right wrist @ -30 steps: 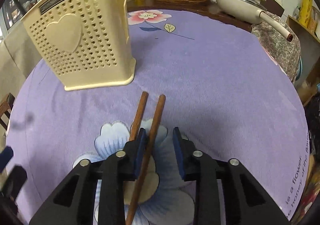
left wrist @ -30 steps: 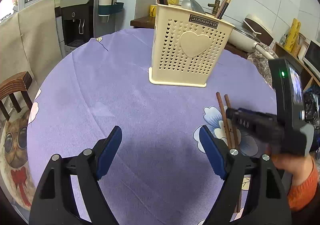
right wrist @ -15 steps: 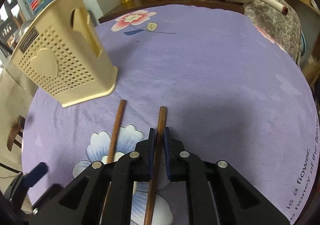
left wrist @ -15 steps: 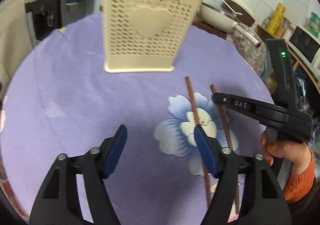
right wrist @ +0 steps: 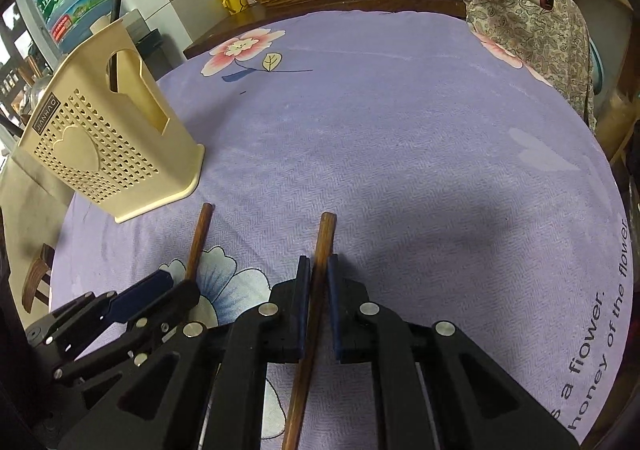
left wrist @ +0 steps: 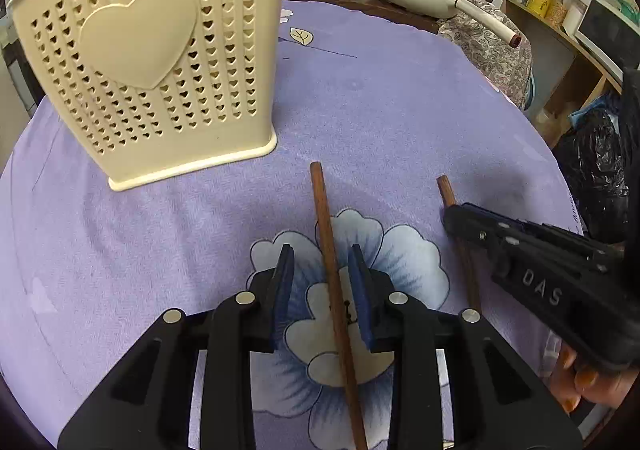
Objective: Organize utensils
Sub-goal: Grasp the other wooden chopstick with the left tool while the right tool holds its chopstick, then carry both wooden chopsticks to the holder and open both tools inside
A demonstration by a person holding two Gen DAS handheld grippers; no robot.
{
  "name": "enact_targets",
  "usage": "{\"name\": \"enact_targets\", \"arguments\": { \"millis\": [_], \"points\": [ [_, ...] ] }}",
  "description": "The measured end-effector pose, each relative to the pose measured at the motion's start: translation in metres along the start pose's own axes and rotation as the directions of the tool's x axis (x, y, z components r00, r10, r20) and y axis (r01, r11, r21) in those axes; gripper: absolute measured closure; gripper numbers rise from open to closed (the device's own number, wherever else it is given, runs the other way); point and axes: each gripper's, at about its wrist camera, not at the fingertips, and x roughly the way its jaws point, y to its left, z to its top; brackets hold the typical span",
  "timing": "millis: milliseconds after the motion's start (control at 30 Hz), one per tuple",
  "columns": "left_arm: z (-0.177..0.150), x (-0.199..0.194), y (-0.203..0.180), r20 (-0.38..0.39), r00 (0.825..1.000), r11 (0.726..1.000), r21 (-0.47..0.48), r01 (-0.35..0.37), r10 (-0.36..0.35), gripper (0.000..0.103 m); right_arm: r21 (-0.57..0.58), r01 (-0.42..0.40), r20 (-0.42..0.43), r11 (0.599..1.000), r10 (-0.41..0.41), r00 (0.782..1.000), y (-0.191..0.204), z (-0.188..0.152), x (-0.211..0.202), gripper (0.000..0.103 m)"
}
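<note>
Broadly, the purple-clothed tabletop (left wrist: 400, 101) is carrying a cream perforated utensil holder (left wrist: 152, 57), which is standing upright at the far left, well apart from both sticks. Two brown chopsticks are lying near the flower print. The left claw (left wrist: 320, 282) is straddling the left chopstick (left wrist: 326, 250) with its pads partly spread, not yet touching the wood. The right claw (right wrist: 316, 290) is pinching the right chopstick (right wrist: 320, 250) between nearly closed pads, the stick running back beneath it. Risk is lying mainly with the thin round sticks: the left one could be rolling aside as the pads close unevenly, and the right one, gripped far from its tip, could be pivoting or slipping once lifted toward the holder's narrow top.
</note>
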Motion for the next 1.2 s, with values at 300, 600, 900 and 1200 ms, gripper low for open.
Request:
{"name": "enact_targets", "arguments": {
  "millis": [300,600,900,1200],
  "points": [
    [0.017,0.013,-0.003,0.024,0.997,0.997,0.027,-0.075,0.074,0.092,0.015,-0.017,0.006,1.0,0.017,1.0,-0.002,-0.001,-0.001,0.094],
    [0.013,0.009,0.006,0.021,0.998,0.999,-0.016,-0.052,0.053,0.095,0.031,-0.019,0.018,0.999,0.018,1.0,-0.001,-0.002,0.0,0.094],
    [0.007,-0.025,0.02,0.067,0.998,0.998,-0.065,0.01,-0.005,0.096,0.069,-0.14,0.061,0.988,0.136,0.989,0.003,-0.003,-0.014,0.095],
    [0.001,-0.115,0.038,0.23,0.969,0.991,-0.082,0.106,-0.085,0.096,-0.025,-0.297,0.16,0.954,0.297,0.941,0.037,-0.003,-0.078,0.096]
  ]
}}
